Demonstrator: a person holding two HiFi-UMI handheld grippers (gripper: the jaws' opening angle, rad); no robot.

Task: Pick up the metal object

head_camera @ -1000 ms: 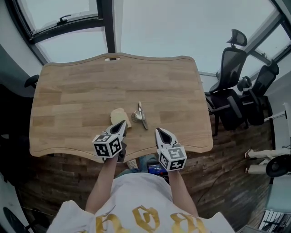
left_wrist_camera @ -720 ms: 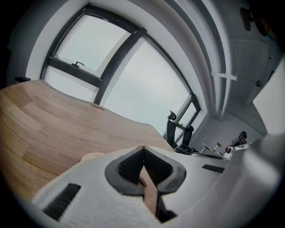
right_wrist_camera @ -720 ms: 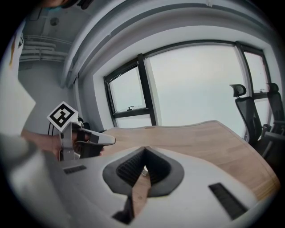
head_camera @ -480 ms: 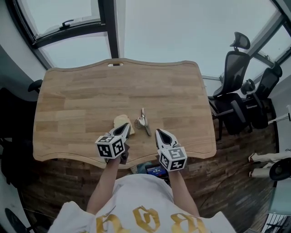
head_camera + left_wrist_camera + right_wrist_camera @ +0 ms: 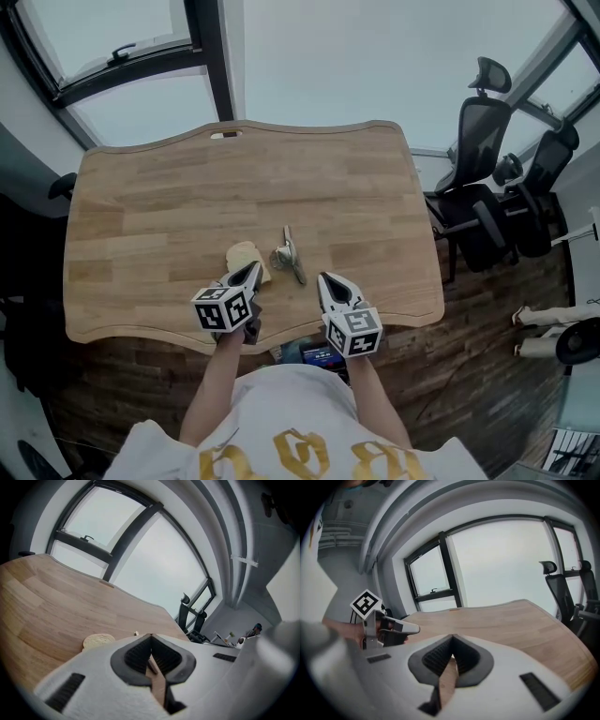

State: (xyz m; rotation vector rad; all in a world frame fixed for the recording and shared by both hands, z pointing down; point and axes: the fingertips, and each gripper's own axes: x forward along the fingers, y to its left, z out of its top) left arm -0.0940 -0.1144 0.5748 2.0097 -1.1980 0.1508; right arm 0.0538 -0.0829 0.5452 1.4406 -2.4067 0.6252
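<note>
left gripper (image 5: 247,273) and right gripper (image 5: 327,280) both have fingers clenched on nothing, poised over the pale wooden bench (image 5: 150,206) edge. the small silvery metal object (image 5: 287,253) lies untouched just ahead between them, beside a round beige disc (image 5: 244,257), likely staged for approach.

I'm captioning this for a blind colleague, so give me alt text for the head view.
A small metal object lies on a wooden table beside a pale round item; a person's left gripper and right gripper, both shut and empty, hover at the near edge, just short of it.
</note>
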